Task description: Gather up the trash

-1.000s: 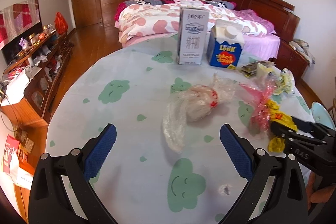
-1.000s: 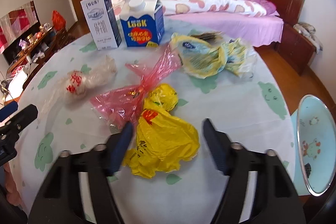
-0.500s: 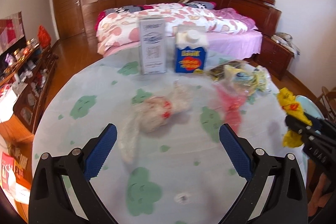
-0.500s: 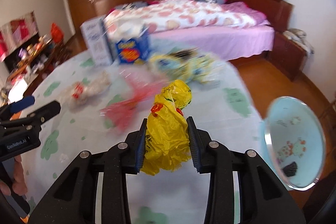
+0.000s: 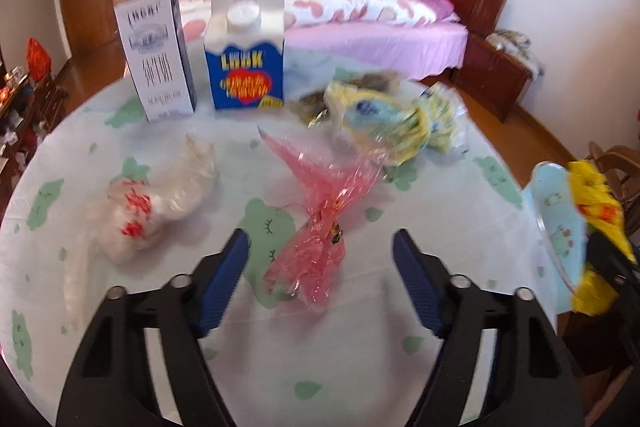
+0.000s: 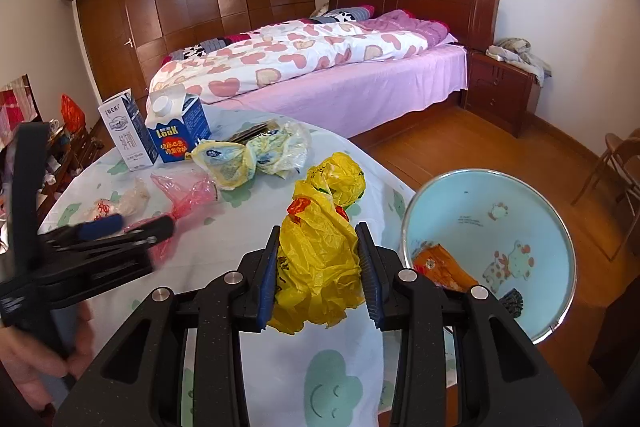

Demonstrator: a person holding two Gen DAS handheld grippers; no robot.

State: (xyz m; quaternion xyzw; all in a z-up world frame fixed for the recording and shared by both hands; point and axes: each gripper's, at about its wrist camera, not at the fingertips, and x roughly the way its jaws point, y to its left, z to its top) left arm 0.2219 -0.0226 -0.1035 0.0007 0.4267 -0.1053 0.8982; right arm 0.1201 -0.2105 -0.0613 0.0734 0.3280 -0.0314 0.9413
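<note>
My left gripper (image 5: 320, 237) hovers low over the table with its jaws closing. A crumpled pink plastic bag (image 5: 316, 211) lies between the blue pads, which stand clear of it on both sides. My right gripper (image 6: 318, 239) is shut on a crumpled yellow plastic bag (image 6: 320, 267) and holds it in the air at the table's right edge, beside a light blue bin (image 6: 488, 251). The bin (image 5: 556, 219) and the yellow bag (image 5: 596, 203) also show at the right of the left wrist view.
On the cloud-print tablecloth (image 5: 440, 219) lie a clear bag with red print (image 5: 152, 211) and a yellow-blue wrapper bundle (image 5: 392, 123). A blue milk carton (image 5: 244, 67) and a white carton (image 5: 156, 55) stand at the back. An orange wrapper (image 6: 444, 267) lies in the bin. A bed stands beyond.
The left gripper swung from the clear bag over to the pink bag and its jaws narrowed. The right gripper shut on the yellow bag, lifted it and carried it right, next to the bin.
</note>
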